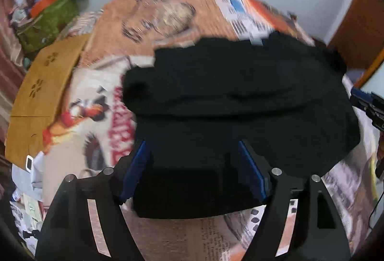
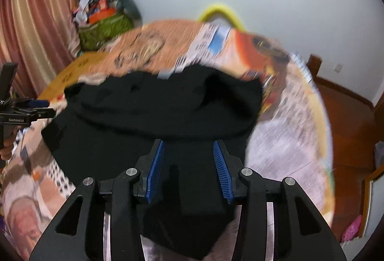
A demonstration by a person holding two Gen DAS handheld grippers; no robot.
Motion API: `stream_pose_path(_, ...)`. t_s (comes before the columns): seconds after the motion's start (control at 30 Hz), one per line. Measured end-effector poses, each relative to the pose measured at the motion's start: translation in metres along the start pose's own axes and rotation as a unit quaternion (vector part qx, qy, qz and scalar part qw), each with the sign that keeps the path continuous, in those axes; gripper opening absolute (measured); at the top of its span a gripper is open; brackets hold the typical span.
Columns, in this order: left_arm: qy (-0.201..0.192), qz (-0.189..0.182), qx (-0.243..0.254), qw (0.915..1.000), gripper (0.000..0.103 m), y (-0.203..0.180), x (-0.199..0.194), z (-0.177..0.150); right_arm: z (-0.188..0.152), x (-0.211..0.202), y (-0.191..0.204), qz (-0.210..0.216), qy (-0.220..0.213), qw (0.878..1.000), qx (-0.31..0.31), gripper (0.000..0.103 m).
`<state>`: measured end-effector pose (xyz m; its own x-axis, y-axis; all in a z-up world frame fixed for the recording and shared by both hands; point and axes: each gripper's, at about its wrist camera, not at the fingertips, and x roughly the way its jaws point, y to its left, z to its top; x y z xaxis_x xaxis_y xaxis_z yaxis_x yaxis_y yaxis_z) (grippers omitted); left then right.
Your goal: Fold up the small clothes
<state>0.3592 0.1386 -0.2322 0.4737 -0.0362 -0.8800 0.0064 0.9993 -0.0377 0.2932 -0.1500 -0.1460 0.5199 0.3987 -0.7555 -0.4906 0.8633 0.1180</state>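
Both tools spread, above black garment (image 1: 240,97)

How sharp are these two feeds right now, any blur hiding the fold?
Left wrist: the newspaper-covered table is smeared and the black garment shows little fold detail. Right wrist: same smear on the table, the hand-held gripper sharp, the wall evenly lit.

I see my left gripper (image 1: 193,144) with its blue-padded fingers (image 1: 134,172) spread wide — nothing clamped between them. My right gripper (image 2: 189,144) is likewise parted, fingers (image 2: 222,169) angled outward — both pointing forward and down.
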Motion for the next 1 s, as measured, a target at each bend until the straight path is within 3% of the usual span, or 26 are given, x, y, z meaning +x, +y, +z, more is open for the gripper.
stream_pose_path(0.2, 0.025, 0.016, 0.015, 0.9994, 0.076, -0.022, 0.045, 0.018, -0.002, 0.043, 0.007, -0.005, 0.034, 0.999, -0.016, 0.039)
stream_pose_path(0.37, -0.004, 0.055, 0.043, 0.9976, 0.076, -0.019, 0.06, 0.079, 0.038, 0.071, 0.01, -0.018, 0.05, 0.997, -0.06, 0.04)
stream_pose_path(0.5, -0.031, 0.13, 0.025, 0.9907, 0.076, 0.0, 0.064, 0.133, 0.086, 0.08, -0.006, -0.061, 0.033, 0.996, -0.057, 0.04)
stream_pose_path(0.6, -0.056, 0.143, -0.023, 0.9878, 0.076, 0.022, 0.051, 0.153, 0.112, 0.07, -0.026, -0.089, -0.004, 0.996, -0.005, 0.04)
stream_pose_path(0.7, -0.066, 0.116, -0.058, 0.9894, 0.077, 0.042, 0.037, 0.146, 0.116, 0.049, -0.038, -0.079, -0.039, 0.996, 0.026, 0.042)
stream_pose_path(0.77, -0.052, 0.107, -0.061, 0.9911, 0.078, 0.052, 0.035, 0.129, 0.104, 0.033, -0.04, -0.069, -0.05, 0.996, 0.035, 0.049)
stream_pose_path(1.0, 0.012, 0.089, -0.071, 0.9935, 0.078, 0.071, 0.036, 0.041, 0.036, 0.004, -0.029, -0.067, -0.017, 0.997, 0.016, 0.054)
